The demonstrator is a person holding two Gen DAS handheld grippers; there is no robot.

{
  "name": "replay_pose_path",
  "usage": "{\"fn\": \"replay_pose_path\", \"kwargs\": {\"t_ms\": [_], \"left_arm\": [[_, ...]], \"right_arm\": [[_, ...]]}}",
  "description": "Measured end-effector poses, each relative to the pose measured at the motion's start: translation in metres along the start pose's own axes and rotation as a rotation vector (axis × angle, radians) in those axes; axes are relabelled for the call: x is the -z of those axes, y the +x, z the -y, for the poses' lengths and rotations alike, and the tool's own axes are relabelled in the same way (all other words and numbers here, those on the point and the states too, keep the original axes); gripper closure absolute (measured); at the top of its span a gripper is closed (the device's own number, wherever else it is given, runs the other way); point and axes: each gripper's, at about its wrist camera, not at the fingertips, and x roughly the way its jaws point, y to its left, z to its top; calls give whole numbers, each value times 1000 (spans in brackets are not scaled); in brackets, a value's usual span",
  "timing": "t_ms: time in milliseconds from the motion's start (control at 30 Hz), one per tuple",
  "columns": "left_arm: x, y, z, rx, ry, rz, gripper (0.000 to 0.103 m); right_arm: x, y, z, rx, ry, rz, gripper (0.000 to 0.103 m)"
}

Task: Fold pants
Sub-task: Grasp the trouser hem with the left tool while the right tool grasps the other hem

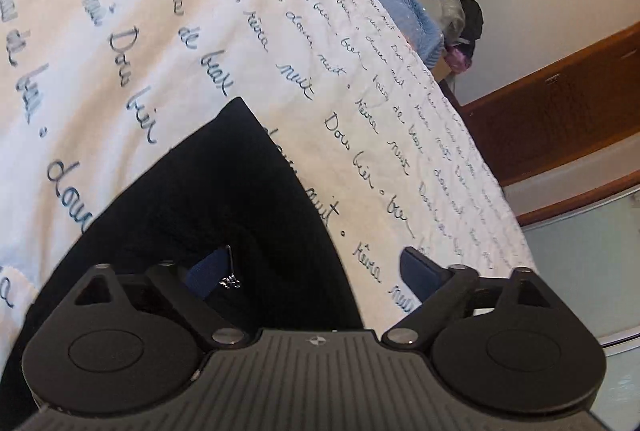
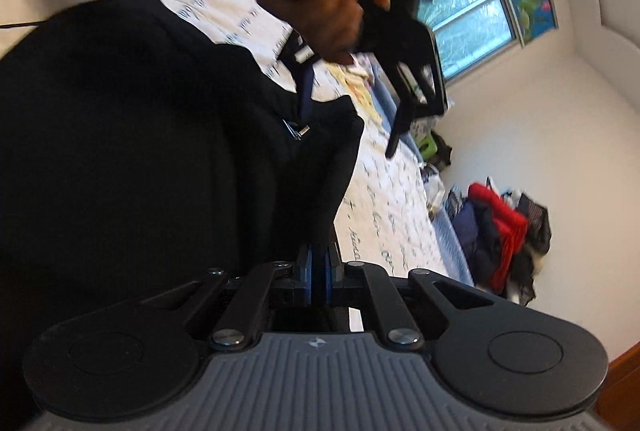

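Left wrist view. My left gripper [image 1: 316,271] stands with its jaws spread and nothing pressed between them; one blue pad [image 1: 210,273] lies over the black pants [image 1: 224,199], the other [image 1: 420,269] over the quilt [image 1: 160,31] with its cursive lettering. A pointed corner of the pants reaches up the bed, and a small metal zip pull [image 1: 230,281] shows just beside the left-hand pad. Risk: if these jaws shut here, they may pinch quilt together with trouser cloth, or only the top layer, so the fold drags the bedding.

Right wrist view. My right gripper [image 2: 318,267] is clenched on an edge of the black pants [image 2: 120,151], the cloth rising from the pads in a taut ridge. The person's hand [image 2: 336,11] carries my left gripper [image 2: 352,111] above the same garment, its jaws apart. The picture is blurred. Risk: my hold looks thin, near the very hem; a quick pull could slip it free, and an uneven pull between the two grippers would skew the fold.
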Motion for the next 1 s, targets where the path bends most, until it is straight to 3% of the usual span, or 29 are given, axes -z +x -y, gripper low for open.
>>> {"fn": "replay_pose_path", "kwargs": {"t_ms": [33,100,267,367,433,533,667,733,800,1000], "left_arm": [[1,-2,-2,9,-7,-4,30],[7,-6,-6,7,-10,-6,59],[24,-19,-22,10,-41,25,88],[35,-29,-22,-1,-6,68,91],[44,-37,-21,5,10,94,92],[55,-51,-21,28,30,137,92],[69,-63,-28,47,29,160,92],[74,-64,-34,56,22,161,92],[76,-64,-40,60,11,150,93],[91,-79,-52,88,20,141,93]], "right_arm": [[0,-2,-1,-1,-2,-1,97],[2,-4,-3,-5,7,-2,97],[2,1,6,1,75,-7,97],[2,7,13,64,128,-16,96],[2,18,20,53,177,-81,84],[6,24,29,68,240,-84,71],[18,36,35,100,274,-155,71],[23,40,38,80,281,-171,75],[24,40,41,61,293,-171,95],[20,21,40,68,248,-163,98]]}}
